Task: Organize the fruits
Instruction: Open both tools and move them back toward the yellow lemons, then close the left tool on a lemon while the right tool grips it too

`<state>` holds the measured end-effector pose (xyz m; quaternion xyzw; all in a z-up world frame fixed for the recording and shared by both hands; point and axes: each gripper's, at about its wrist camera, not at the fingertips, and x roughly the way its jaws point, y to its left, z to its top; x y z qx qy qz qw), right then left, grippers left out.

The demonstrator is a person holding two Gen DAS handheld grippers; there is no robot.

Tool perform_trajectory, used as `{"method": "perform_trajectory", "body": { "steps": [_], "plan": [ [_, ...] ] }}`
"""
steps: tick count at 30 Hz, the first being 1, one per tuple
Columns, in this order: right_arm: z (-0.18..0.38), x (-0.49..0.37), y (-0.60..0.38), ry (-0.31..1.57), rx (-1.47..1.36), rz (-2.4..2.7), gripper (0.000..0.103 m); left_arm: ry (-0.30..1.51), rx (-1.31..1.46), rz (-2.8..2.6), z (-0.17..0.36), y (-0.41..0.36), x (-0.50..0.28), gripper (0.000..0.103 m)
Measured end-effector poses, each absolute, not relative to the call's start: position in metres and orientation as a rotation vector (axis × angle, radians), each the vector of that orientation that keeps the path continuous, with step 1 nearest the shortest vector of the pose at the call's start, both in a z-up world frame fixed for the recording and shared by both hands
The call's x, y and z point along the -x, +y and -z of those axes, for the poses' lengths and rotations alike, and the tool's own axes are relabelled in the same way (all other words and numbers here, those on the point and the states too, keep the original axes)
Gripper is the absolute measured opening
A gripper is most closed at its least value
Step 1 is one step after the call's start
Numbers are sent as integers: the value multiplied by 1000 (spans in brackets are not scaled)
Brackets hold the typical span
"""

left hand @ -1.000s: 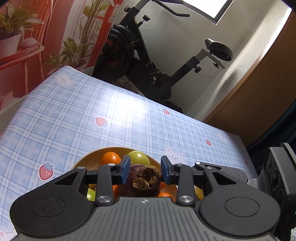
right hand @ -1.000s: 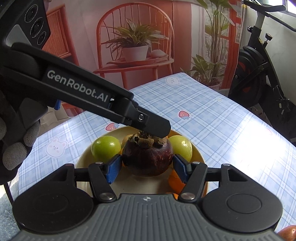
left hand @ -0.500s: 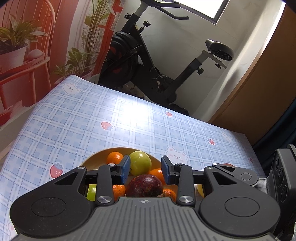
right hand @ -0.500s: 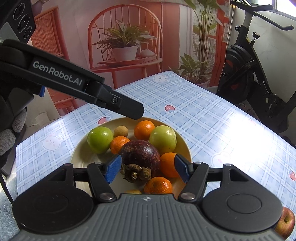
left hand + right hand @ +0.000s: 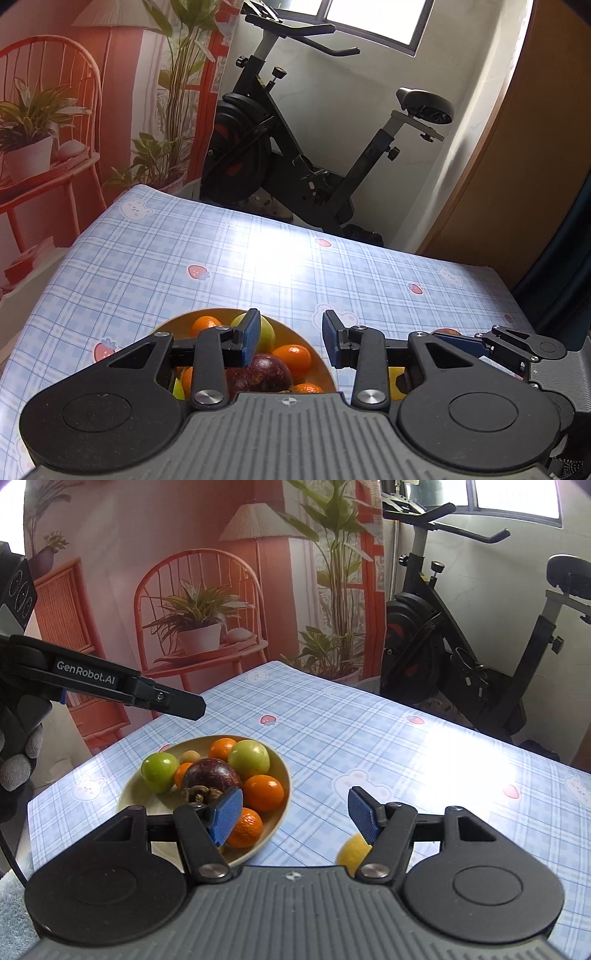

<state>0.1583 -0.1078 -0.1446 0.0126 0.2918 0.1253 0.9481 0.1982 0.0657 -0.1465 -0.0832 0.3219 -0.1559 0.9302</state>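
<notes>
From the left wrist, our left gripper (image 5: pixel 289 343) is narrow and empty, the mangosteen (image 5: pixel 258 373) below in the bowl (image 5: pixel 328 369). From the right wrist, our right gripper (image 5: pixel 295 814) gapes empty; the lemon (image 5: pixel 352 853) near right looks firm, waxy, so we'd pinch its middle.

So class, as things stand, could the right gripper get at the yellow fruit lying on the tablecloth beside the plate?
Probably yes. The right gripper is open and empty, and the yellow fruit lies just below its right finger, clear of the plate, with nothing between.

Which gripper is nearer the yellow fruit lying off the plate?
Right. The right gripper is almost over the yellow fruit; the left gripper is over the plate.
</notes>
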Motion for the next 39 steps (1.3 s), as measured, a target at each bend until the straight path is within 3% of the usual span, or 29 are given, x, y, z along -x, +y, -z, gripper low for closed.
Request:
{"method": "perform_trajectory", "body": {
  "steps": [13,17,21,39],
  "plan": [
    [148,-92,-192,561,-105,-86,66,596,71,383,144,-2,-179,39],
    [157,-82,-197,570,-130,-87,66,578,47,386,145,-19,-173,47],
    [163,-76,-201,564,-169,-88,66,579,20,411,147,-29,-170,47],
    [193,-79,-203,709,-190,-177,65,918,55,674,198,-92,-206,47]
  ]
}}
